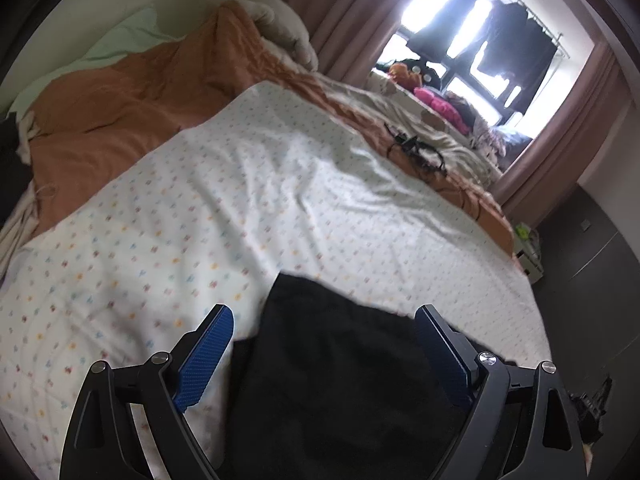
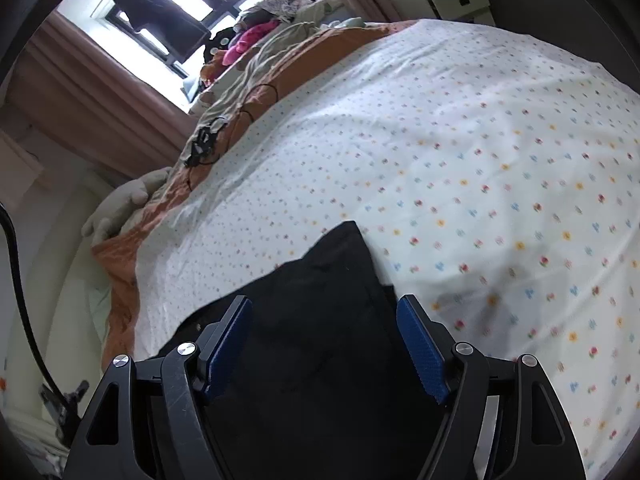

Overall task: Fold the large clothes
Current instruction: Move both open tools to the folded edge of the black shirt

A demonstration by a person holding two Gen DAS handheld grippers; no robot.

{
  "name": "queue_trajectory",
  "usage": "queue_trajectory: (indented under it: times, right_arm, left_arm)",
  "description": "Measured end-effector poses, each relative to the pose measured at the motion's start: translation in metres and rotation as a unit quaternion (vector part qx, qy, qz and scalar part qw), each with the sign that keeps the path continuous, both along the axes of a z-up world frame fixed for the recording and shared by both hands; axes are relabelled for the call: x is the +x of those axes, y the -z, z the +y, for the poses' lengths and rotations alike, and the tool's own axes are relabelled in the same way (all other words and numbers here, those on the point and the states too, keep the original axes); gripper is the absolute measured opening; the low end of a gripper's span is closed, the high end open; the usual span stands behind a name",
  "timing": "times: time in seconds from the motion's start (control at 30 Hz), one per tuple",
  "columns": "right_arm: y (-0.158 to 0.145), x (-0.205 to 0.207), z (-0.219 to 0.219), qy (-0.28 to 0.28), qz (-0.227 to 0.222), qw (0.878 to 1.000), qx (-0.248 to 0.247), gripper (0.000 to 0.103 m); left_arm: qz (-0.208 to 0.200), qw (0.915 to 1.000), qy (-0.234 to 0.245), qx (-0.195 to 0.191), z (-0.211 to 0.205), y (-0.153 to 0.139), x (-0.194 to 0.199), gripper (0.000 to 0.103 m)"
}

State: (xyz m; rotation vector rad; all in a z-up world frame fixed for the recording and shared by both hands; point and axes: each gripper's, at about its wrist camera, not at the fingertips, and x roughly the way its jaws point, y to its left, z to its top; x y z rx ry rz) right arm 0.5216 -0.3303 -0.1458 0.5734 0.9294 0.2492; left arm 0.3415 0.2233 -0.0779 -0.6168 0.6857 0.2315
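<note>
The black garment [image 1: 340,380] lies at the near edge of the bed, on the white flowered sheet [image 1: 224,208], and both views show a squared corner of it reaching out onto the sheet. That straight edge suggests at least one fold is already made, though how many layers lie there cannot be told, since most of the cloth is hidden under the tools. The left gripper [image 1: 324,354] stands spread wide with the dark cloth between its blue pads but not pinched. The right gripper [image 2: 324,346] is likewise spread over the same garment [image 2: 320,320], pads clear of it. So the cloth looks set down and let go; further folds or smoothing probably remain.

The sheet is rumpled and covers an orange blanket [image 1: 132,112] that shows along its far and left sides. A grey soft toy [image 1: 280,24] sits at the far end. Beyond, pink curtains [image 1: 560,144] frame a bright window [image 1: 460,40] with dark clothes hanging outside, and a heap of coloured laundry [image 1: 436,104] lies below it.
</note>
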Motion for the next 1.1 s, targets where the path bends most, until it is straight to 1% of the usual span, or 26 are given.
queue_trajectory:
  times: [0.1, 0.2, 0.27, 0.33, 0.4, 0.57, 0.7, 0.8, 0.87, 0.9, 0.97, 1.03, 1.1]
  right_arm:
    - [0.002, -0.010, 0.001, -0.009, 0.004, 1.000, -0.018, 0.075]
    - [0.007, -0.022, 0.002, -0.021, 0.011, 0.999, -0.043, 0.075]
    - [0.012, -0.033, 0.000, -0.026, 0.017, 0.998, -0.057, 0.075]
    - [0.018, -0.044, -0.002, -0.029, 0.024, 0.997, -0.068, 0.075]
    - [0.023, -0.053, -0.004, -0.031, 0.028, 0.996, -0.075, 0.075]
    - [0.035, -0.084, -0.008, -0.044, 0.039, 0.995, -0.087, 0.075]
    - [0.044, -0.108, -0.007, -0.054, 0.042, 0.993, -0.094, 0.075]
    - [0.050, -0.126, -0.007, -0.061, 0.044, 0.992, -0.099, 0.075]
    - [0.056, -0.139, -0.010, -0.064, 0.046, 0.992, -0.101, 0.075]
    - [0.058, -0.145, -0.011, -0.064, 0.048, 0.992, -0.103, 0.075]
    - [0.064, -0.157, -0.018, -0.058, 0.051, 0.991, -0.106, 0.075]
    - [0.068, -0.166, -0.026, -0.047, 0.056, 0.991, -0.112, 0.075]
    - [0.070, -0.175, -0.034, -0.026, 0.067, 0.989, -0.129, 0.075]
  left_arm:
    - [0.025, 0.9997, 0.005, 0.003, -0.002, 0.016, -0.013, 0.090]
    - [0.044, 0.9990, 0.004, 0.002, -0.002, 0.032, -0.031, 0.085]
    - [0.056, 0.9984, 0.005, -0.001, -0.002, 0.042, -0.042, 0.079]
    - [0.068, 0.9977, 0.004, -0.004, -0.002, 0.050, -0.054, 0.075]
    - [0.077, 0.9970, 0.005, -0.008, -0.004, 0.058, -0.068, 0.073]
    - [0.093, 0.9956, 0.011, -0.009, -0.009, 0.070, -0.097, 0.069]
    - [0.101, 0.9946, 0.014, -0.015, -0.014, 0.081, -0.119, 0.068]
    - [0.105, 0.9938, 0.026, -0.024, -0.023, 0.090, -0.135, 0.067]
    - [0.109, 0.9931, 0.038, -0.021, -0.030, 0.097, -0.145, 0.061]
    - [0.112, 0.9926, 0.042, -0.020, -0.033, 0.100, -0.150, 0.060]
    - [0.116, 0.9921, 0.044, -0.017, -0.036, 0.105, -0.159, 0.057]
    - [0.112, 0.9928, 0.040, -0.011, -0.037, 0.107, -0.170, 0.057]
    - [0.113, 0.9931, 0.032, -0.002, -0.036, 0.105, -0.180, 0.057]
